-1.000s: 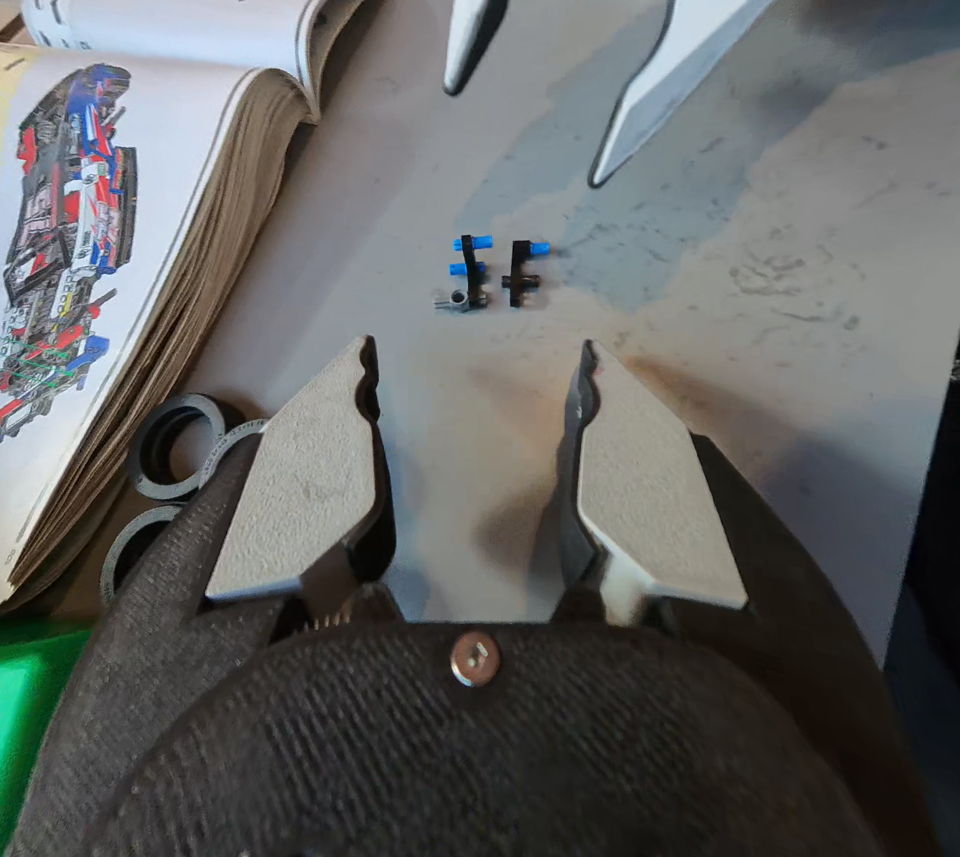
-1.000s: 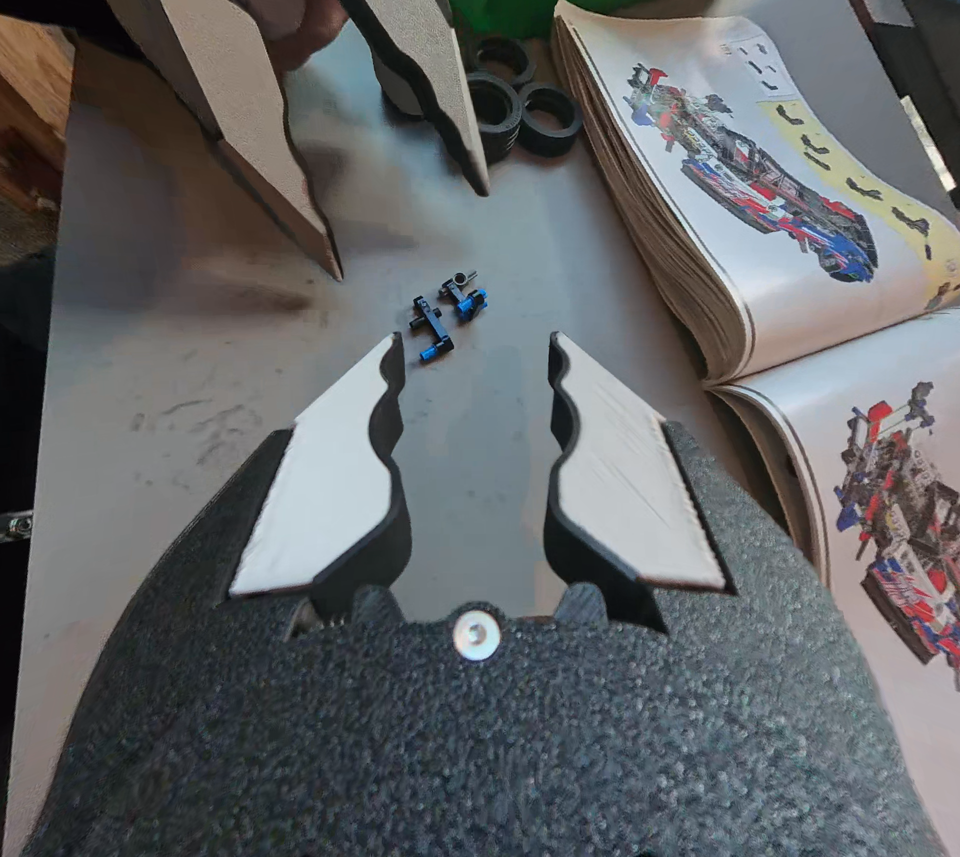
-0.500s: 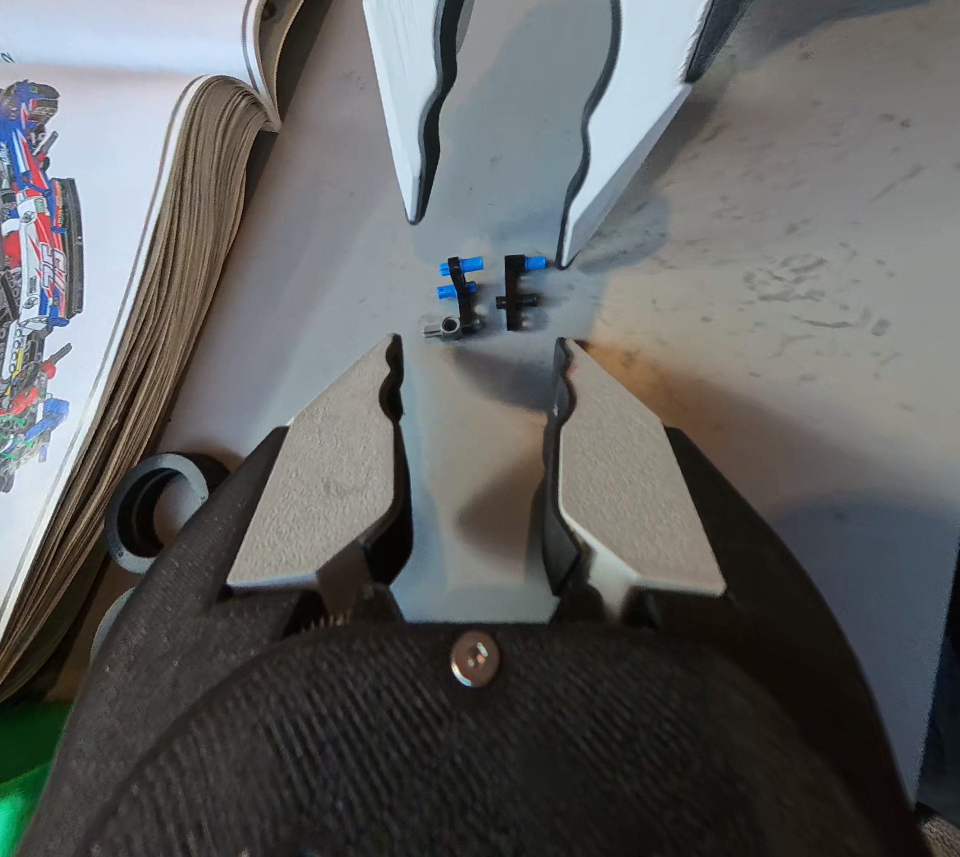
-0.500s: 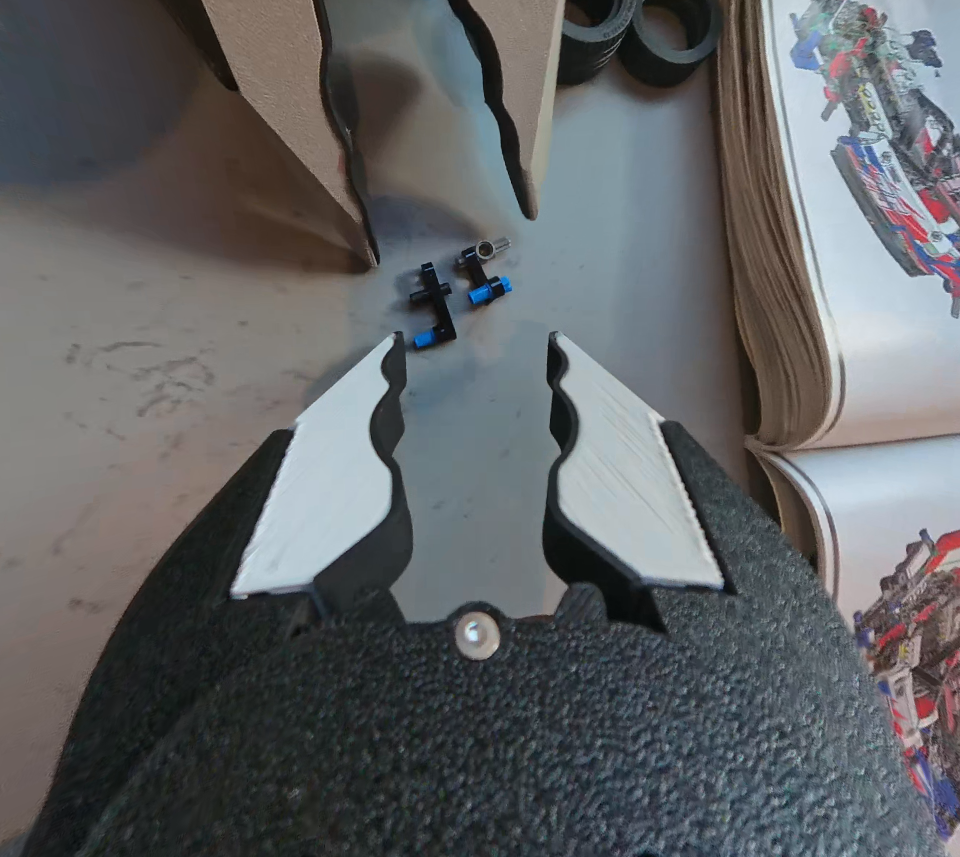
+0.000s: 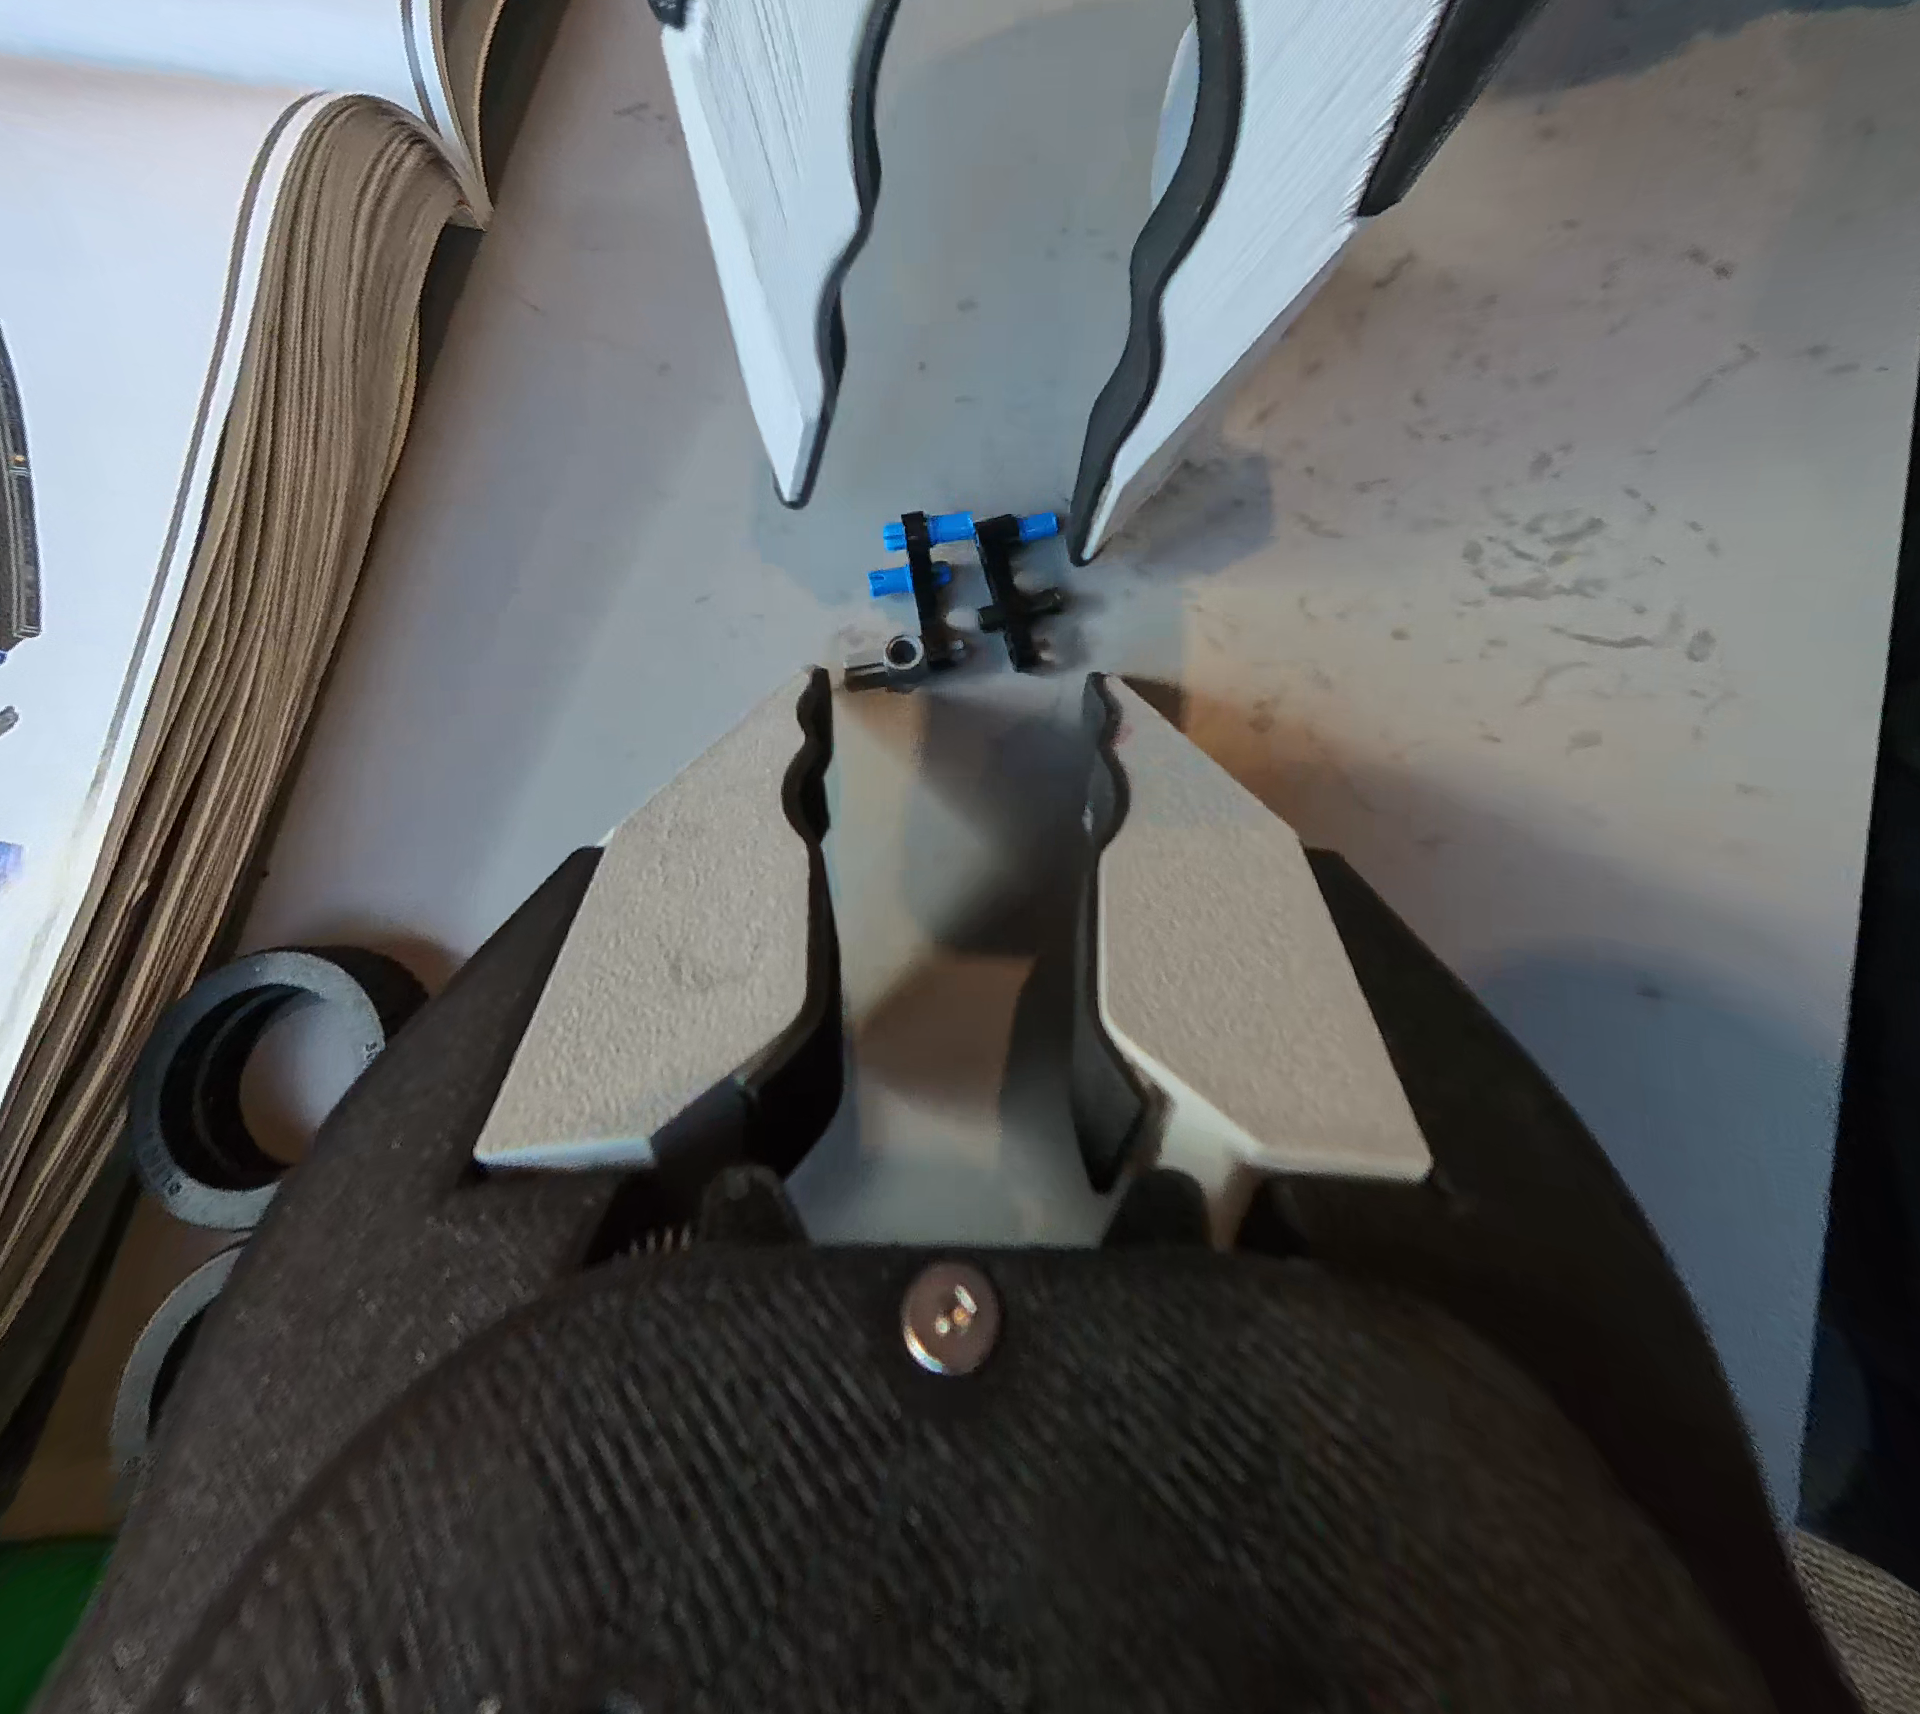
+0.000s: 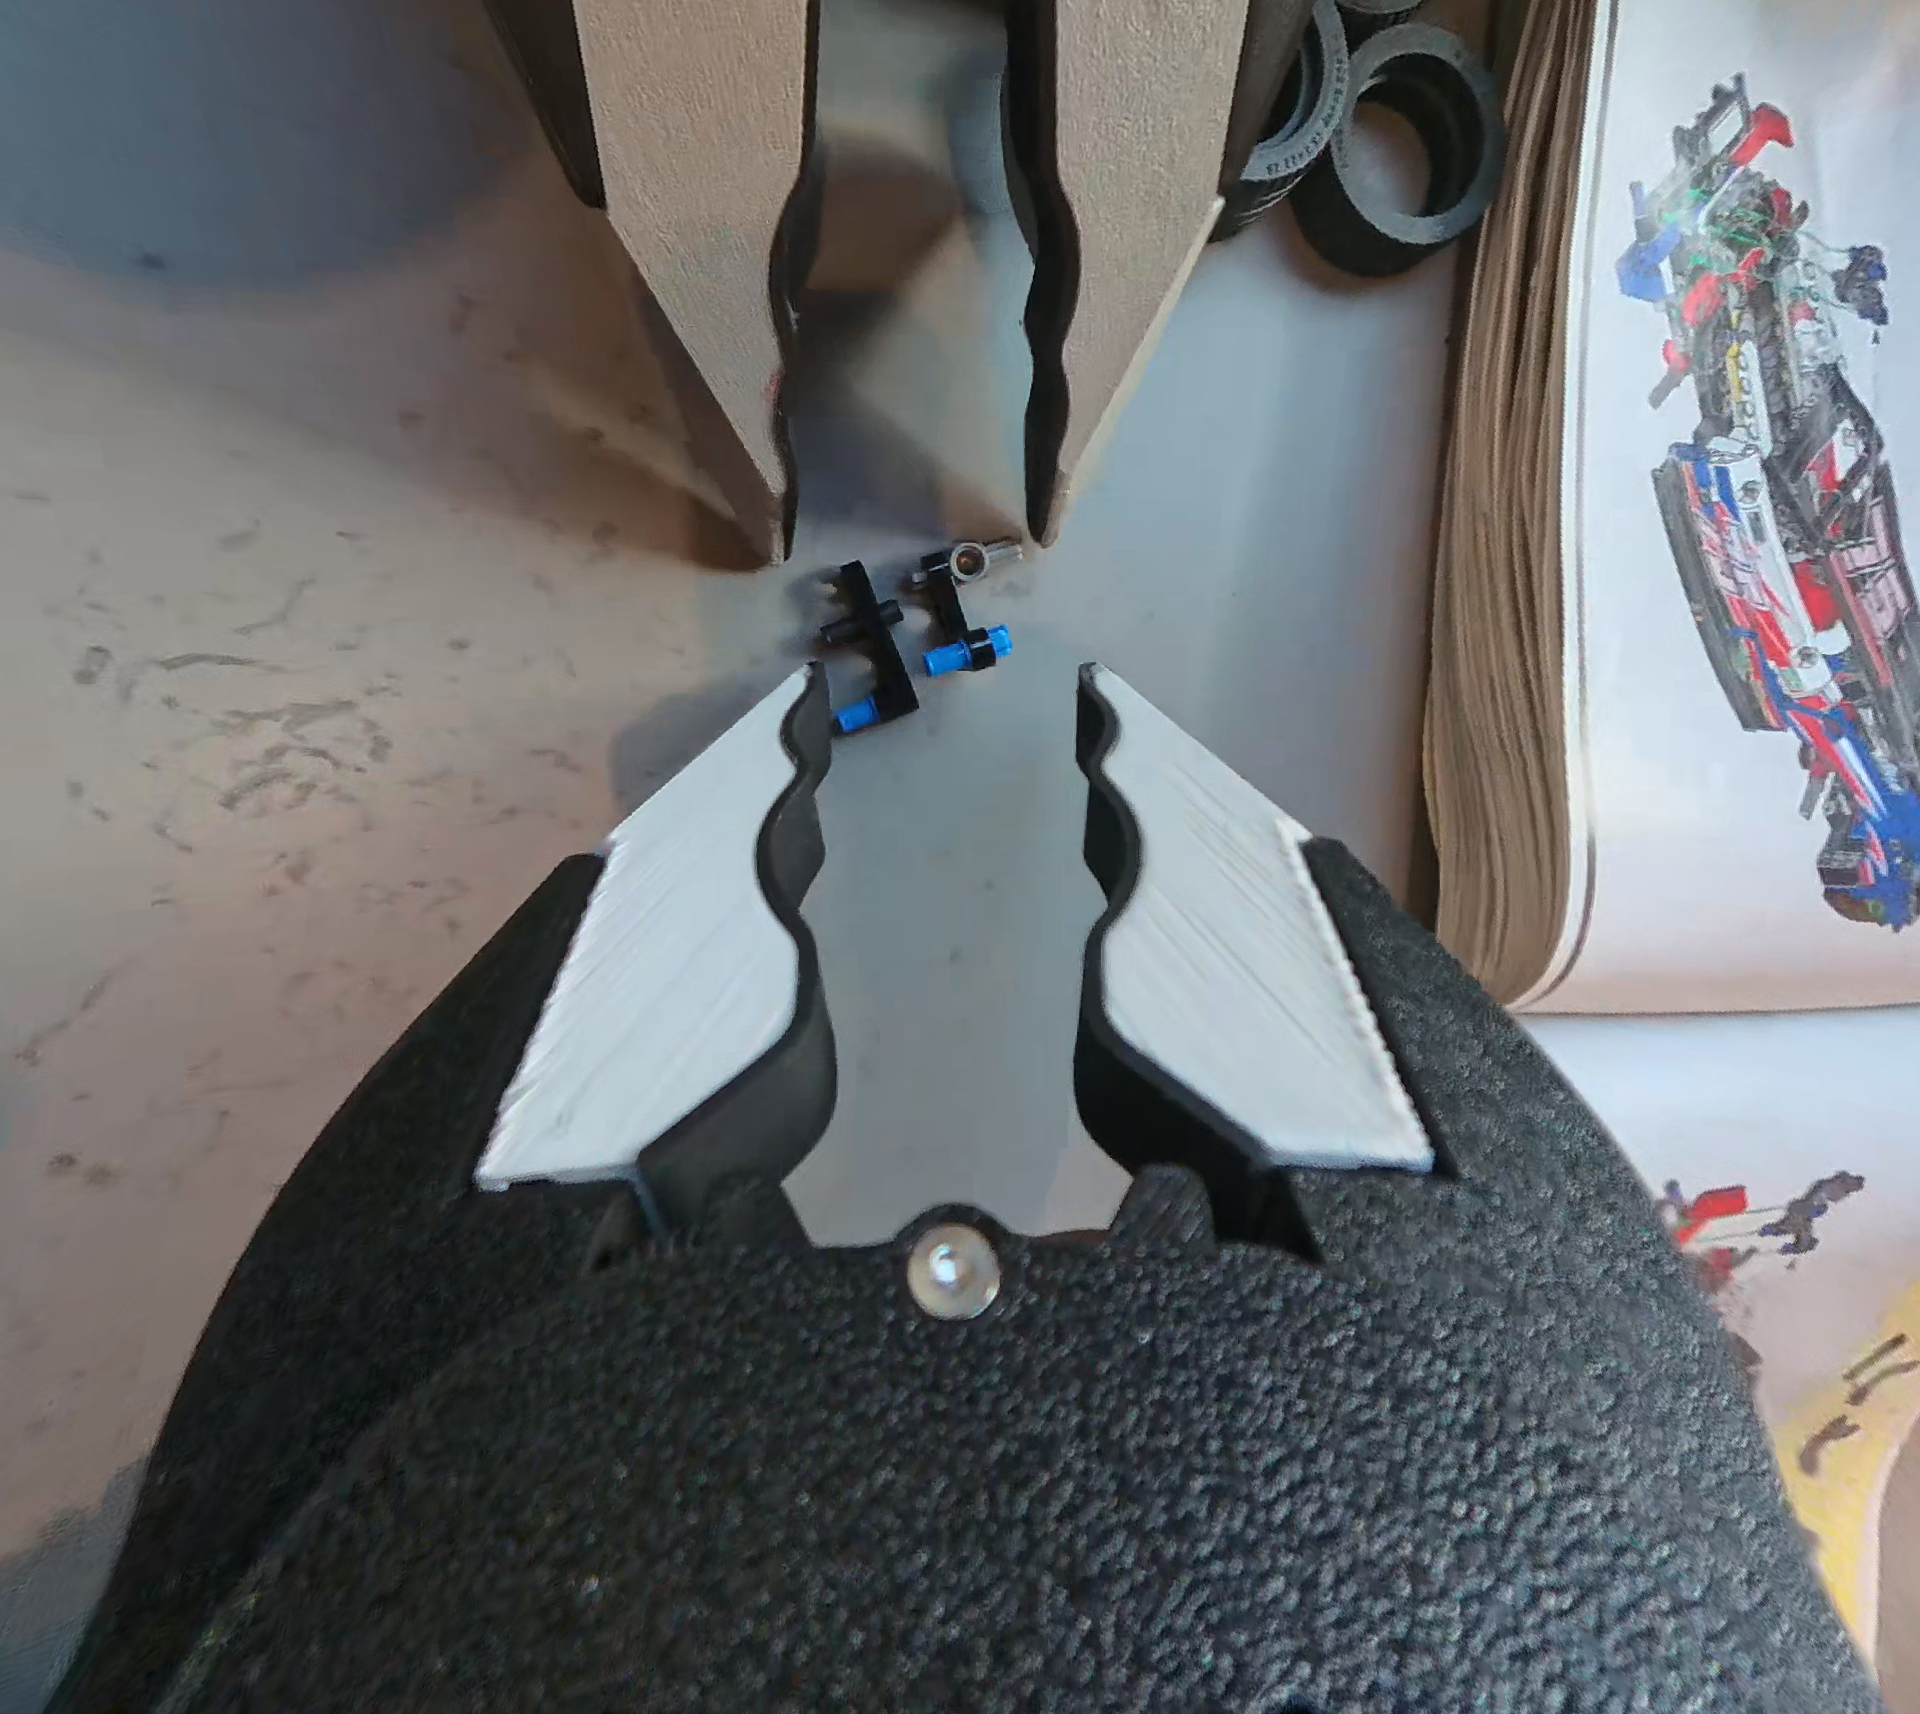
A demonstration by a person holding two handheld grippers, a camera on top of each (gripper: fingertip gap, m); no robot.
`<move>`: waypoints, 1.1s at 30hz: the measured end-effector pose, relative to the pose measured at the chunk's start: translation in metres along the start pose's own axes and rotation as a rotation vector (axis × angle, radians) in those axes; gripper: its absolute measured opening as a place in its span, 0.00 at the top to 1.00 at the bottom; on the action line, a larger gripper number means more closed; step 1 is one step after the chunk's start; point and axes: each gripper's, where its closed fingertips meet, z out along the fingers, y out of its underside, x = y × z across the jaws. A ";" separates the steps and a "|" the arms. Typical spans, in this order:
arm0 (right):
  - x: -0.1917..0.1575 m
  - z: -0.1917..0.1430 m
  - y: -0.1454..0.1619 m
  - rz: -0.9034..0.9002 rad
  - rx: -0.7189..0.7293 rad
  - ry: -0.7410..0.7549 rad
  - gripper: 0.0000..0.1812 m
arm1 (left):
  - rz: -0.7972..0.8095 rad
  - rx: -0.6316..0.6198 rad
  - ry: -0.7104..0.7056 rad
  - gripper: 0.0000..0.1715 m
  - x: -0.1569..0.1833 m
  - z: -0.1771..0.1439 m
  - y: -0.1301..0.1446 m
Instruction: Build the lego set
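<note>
In the left wrist view, the left gripper (image 5: 956,682), with its pale grey fingers set in a black textured body, is being held low over the grey scuffed tabletop (image 5: 1507,625), its fingers standing apart with nothing between them. Just beyond its tips, two small lego assemblies are being shown lying side by side on the table: a black beam with two blue pins and a grey connector at its near end (image 5: 920,589), and just beside it a black beam with one blue pin and a black cross pin (image 5: 1013,589); whether the two are touching cannot quite be told. Farther on, the right gripper (image 5: 935,521), with white fingers edged in black wavy pads, is being pointed down from the opposite side, its fingers also spread apart, one tip standing just beside the blue pin of the second assembly. In the right wrist view the same pieces (image 6: 883,636) are being seen between the two pairs of open tips. To the left of the left gripper, black rubber tyres (image 5: 249,1072) are being kept near a thick open instruction booklet with a printed picture of a red, white and blue vehicle (image 6: 1766,469), lying along the table's edge.
</note>
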 end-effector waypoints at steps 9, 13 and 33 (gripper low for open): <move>0.001 0.007 -0.008 -0.118 -0.021 0.013 0.78 | 0.016 0.003 -0.003 0.80 0.000 0.002 -0.002; 0.000 0.007 -0.008 -0.160 -0.034 -0.004 0.80 | 0.006 0.002 0.004 0.81 0.000 0.002 -0.002; -0.002 -0.027 0.011 0.224 0.114 0.074 0.83 | 0.052 0.013 -0.055 0.82 -0.001 0.000 -0.002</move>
